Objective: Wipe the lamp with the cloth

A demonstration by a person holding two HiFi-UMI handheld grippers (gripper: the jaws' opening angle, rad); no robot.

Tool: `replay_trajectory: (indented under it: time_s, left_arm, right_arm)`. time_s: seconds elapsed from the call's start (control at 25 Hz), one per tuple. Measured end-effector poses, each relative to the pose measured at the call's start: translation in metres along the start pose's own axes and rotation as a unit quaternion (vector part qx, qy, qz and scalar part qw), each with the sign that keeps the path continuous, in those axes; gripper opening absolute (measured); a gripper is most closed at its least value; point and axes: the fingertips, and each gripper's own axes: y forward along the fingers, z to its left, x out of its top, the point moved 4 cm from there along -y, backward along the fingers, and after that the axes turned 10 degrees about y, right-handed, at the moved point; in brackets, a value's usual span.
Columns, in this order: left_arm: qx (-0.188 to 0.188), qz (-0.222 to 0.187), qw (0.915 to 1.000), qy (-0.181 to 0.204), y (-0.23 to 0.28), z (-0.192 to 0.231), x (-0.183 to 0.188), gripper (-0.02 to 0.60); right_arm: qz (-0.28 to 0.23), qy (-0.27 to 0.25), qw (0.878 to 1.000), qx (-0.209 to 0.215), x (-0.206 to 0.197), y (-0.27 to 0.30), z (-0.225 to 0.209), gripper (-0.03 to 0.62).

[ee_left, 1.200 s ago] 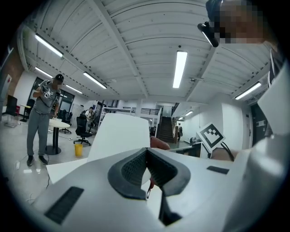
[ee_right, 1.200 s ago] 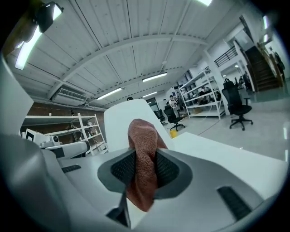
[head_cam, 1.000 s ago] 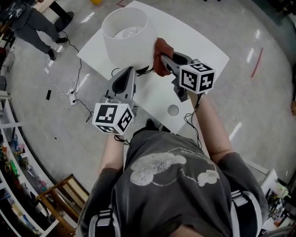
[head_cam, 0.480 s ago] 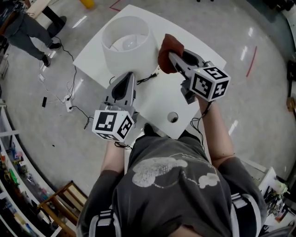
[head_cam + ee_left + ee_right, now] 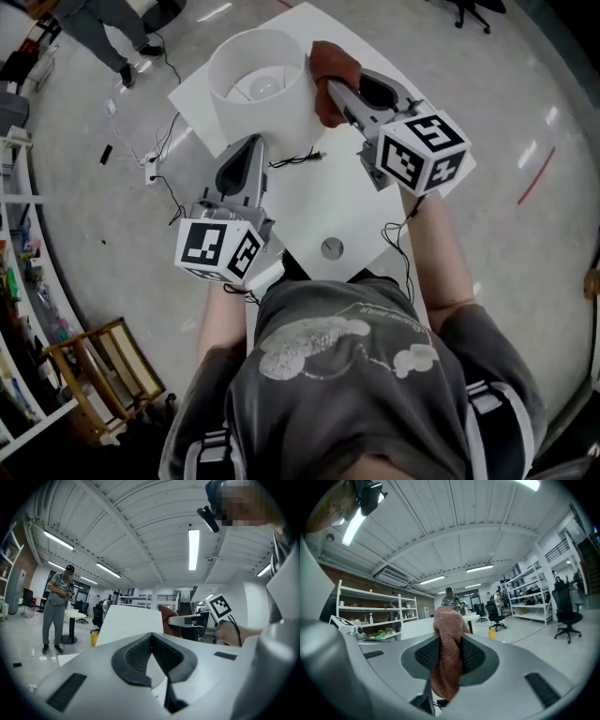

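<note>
On table (image 5: pixel 337 202): lamp (image 5: pixel 267 103) upright at far end | right gripper (image 5: pixel 332 92) clamped on rust cloth (image 5: pixel 333 67), cloth against shade's right side | left gripper (image 5: pixel 251 142) jaws together, empty, beside lamp

Head view: camera sits above the person (image 5: pixel 347 375), faces steeply down, well above the table (image 5: pixel 309 202). It takes in the shoulders, both arms, the left gripper (image 5: pixel 251 142), the right gripper (image 5: pixel 330 91), the lamp (image 5: pixel 267 103) and the floor (image 5: pixel 525 84) around.

Left gripper view: wide-angle camera just behind its own jaws, very near them, tilted up across the table toward the ceiling (image 5: pixel 140 536).

Right gripper view: same mount, near its own jaws, also tilted up, faces shelving (image 5: pixel 375 616) and ceiling.

Shared: left gripper view and head view both show the lamp, the cloth (image 5: pixel 333 66) and the right gripper's marker cube (image 5: pixel 422 150). Right gripper view shares the cloth with the other 2.
</note>
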Motion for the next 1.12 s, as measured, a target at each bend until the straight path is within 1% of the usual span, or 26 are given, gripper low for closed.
replay_trajectory:
  time_s: [0.08, 0.2, 0.32, 0.52, 0.72, 0.8, 0.88, 1.0, 1.12]
  left_arm:
    - [0.028, 0.002, 0.9996, 0.000, -0.003, -0.002, 0.001, 0.008]
    - [0.055, 0.006, 0.9984, -0.005, -0.003, -0.005, -0.009, 0.008]
    - [0.077, 0.012, 0.9970, -0.007, -0.004, -0.009, -0.016, 0.008]
    - [0.106, 0.020, 0.9940, -0.016, -0.004, -0.015, -0.034, 0.008]
    - [0.129, 0.023, 0.9911, -0.022, -0.006, -0.018, -0.044, 0.008]
    - [0.137, 0.023, 0.9900, -0.022, -0.008, -0.019, -0.045, 0.008]
    - [0.145, 0.021, 0.9891, -0.020, -0.009, -0.019, -0.044, 0.008]
    - [0.151, 0.014, 0.9884, -0.013, -0.008, -0.018, -0.037, 0.008]
    - [0.153, 0.005, 0.9882, -0.003, -0.008, -0.018, -0.025, 0.008]
  right_arm:
    - [0.008, 0.000, 1.000, 0.023, -0.001, 0.005, 0.000, 0.092]
    - [0.022, 0.009, 0.999, 0.037, -0.014, 0.007, -0.012, 0.092]
    - [0.049, 0.025, 0.998, 0.042, -0.035, 0.008, -0.028, 0.092]
    - [0.089, 0.100, 0.990, 0.044, -0.084, 0.015, -0.063, 0.092]
    - [0.123, 0.116, 0.985, 0.031, -0.113, 0.017, -0.085, 0.092]
    - [0.124, 0.111, 0.985, 0.035, -0.110, 0.017, -0.088, 0.092]
    - [0.115, 0.097, 0.987, 0.047, -0.097, 0.020, -0.086, 0.092]
    - [0.094, 0.069, 0.991, 0.066, -0.069, 0.025, -0.081, 0.092]
    - [0.068, 0.052, 0.993, 0.082, -0.037, 0.031, -0.076, 0.092]
